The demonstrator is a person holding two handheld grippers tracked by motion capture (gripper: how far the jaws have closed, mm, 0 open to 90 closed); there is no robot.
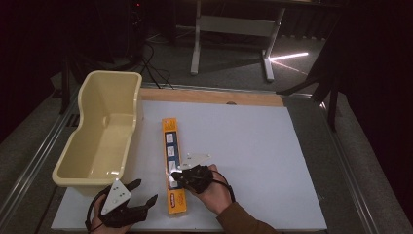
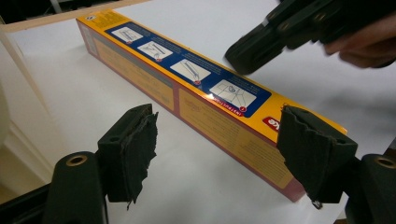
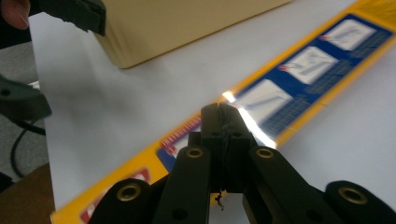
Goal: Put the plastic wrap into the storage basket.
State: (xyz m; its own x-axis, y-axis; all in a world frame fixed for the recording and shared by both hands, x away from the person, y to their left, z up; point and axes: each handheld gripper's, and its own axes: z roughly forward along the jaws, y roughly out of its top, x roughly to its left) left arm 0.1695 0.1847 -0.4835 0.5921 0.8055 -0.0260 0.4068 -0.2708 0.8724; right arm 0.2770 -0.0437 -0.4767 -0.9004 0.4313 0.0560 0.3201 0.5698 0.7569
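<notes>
A long yellow box point(image 1: 173, 161) with a blue instruction strip lies flat on the white sheet, running front to back. My right gripper point(image 1: 175, 177) hovers over the box's near half with its jaws pressed together and nothing between them. In the right gripper view its shut tips point(image 3: 224, 114) sit just above the blue strip of the box point(image 3: 303, 70). My left gripper point(image 1: 144, 191) rests near the front edge, left of the box, with its jaws wide apart. In the left gripper view the box point(image 2: 187, 88) lies beyond the open gripper point(image 2: 217, 135), and the right gripper point(image 2: 250, 53) hangs above it.
A cream plastic tub point(image 1: 104, 75) stands at the left of the white sheet point(image 1: 253, 141), close to the box's far end; its wall shows as the tub point(image 3: 187, 23) in the right gripper view. A wooden strip borders the back edge. Table legs and cables lie beyond.
</notes>
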